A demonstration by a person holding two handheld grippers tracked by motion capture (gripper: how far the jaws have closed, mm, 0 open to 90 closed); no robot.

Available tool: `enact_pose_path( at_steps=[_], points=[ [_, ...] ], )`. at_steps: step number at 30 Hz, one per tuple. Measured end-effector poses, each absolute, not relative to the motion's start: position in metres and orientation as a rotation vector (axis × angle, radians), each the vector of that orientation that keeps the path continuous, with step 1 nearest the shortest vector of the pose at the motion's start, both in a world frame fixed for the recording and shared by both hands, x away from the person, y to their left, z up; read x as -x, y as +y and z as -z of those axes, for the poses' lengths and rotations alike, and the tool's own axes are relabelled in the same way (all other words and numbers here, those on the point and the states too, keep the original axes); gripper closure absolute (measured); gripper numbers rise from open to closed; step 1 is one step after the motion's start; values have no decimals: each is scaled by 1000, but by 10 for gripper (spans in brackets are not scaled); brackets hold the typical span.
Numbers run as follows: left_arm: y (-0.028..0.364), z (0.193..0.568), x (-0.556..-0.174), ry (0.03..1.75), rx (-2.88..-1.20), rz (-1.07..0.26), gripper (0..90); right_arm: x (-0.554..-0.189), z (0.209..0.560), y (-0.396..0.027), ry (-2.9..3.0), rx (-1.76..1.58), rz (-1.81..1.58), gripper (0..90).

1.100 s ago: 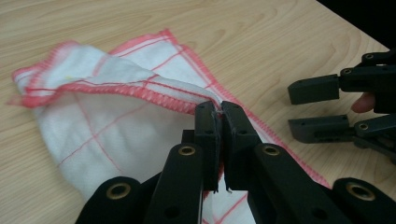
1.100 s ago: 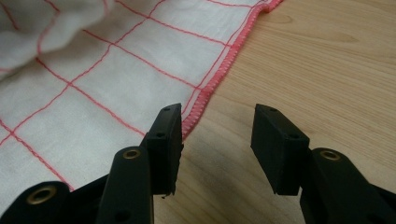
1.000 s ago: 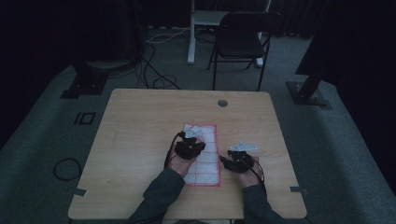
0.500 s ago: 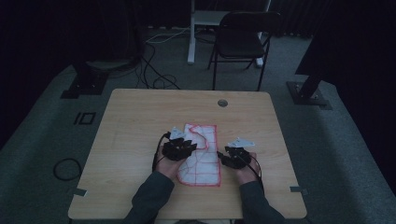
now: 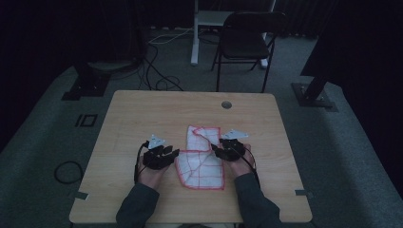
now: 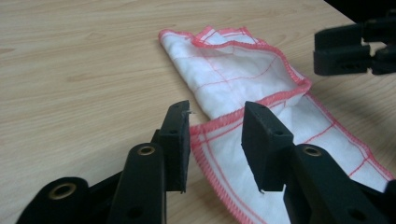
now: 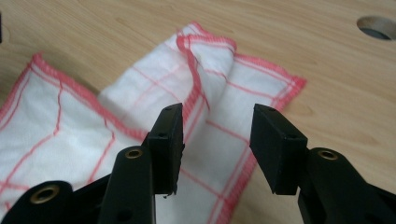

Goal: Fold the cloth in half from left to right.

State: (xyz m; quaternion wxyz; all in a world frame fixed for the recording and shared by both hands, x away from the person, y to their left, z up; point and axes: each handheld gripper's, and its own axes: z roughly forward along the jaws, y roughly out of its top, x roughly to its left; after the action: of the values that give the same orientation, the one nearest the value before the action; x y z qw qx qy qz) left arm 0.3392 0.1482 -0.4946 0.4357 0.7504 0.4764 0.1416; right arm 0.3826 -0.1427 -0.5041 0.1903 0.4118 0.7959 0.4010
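From above, a pale wooden table (image 5: 142, 114) stands on grey carpet in a dim room, a black chair (image 5: 244, 42) and loose cables (image 5: 159, 83) beyond its far edge. A white cloth (image 5: 202, 159) with red lines lies part-folded near the near edge, midway between the side edges. The left gripper (image 5: 172, 153) and right gripper (image 5: 215, 148) flank it. In the left gripper view, its jaws have just been opening, wide apart over the cloth's hem (image 6: 219, 122). In the right gripper view, the jaws gape over the fold (image 7: 201, 84), a table hole (image 7: 376, 27) at the far corner.
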Motion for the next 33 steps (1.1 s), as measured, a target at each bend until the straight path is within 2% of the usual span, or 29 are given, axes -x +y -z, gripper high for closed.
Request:
enact_pose_path(
  at_steps=[7, 17, 21, 22, 25, 27, 31, 33],
  points=[
    [153, 501, -332, 1183, -1876, -353, 565, -394, 500, -125, 2249, -1122, -1118, 550],
    [152, 522, -330, 1226, -1872, -270, 516, -422, 501, -101, 2296, -1096, -1041, 568],
    [151, 527, -332, 1249, -1869, -233, 514, -429, 506, -94, 2332, -1082, -995, 614],
    [150, 529, -332, 1253, -1862, -224, 515, -430, 507, -93, 2339, -1082, -983, 660],
    [148, 529, -330, 1247, -1872, -240, 567, -434, 509, -94, 2335, -1094, -958, 785],
    [145, 529, -329, 1234, -1885, -225, 643, -436, 509, -97, 2328, -1119, -966, 836],
    [136, 523, -323, 1162, -1898, -211, 821, -441, 507, -108, 2309, -1180, -1006, 866],
    [131, 518, -319, 1115, -1900, -202, 867, -442, 506, -113, 2291, -1205, -1015, 875]
  ],
)
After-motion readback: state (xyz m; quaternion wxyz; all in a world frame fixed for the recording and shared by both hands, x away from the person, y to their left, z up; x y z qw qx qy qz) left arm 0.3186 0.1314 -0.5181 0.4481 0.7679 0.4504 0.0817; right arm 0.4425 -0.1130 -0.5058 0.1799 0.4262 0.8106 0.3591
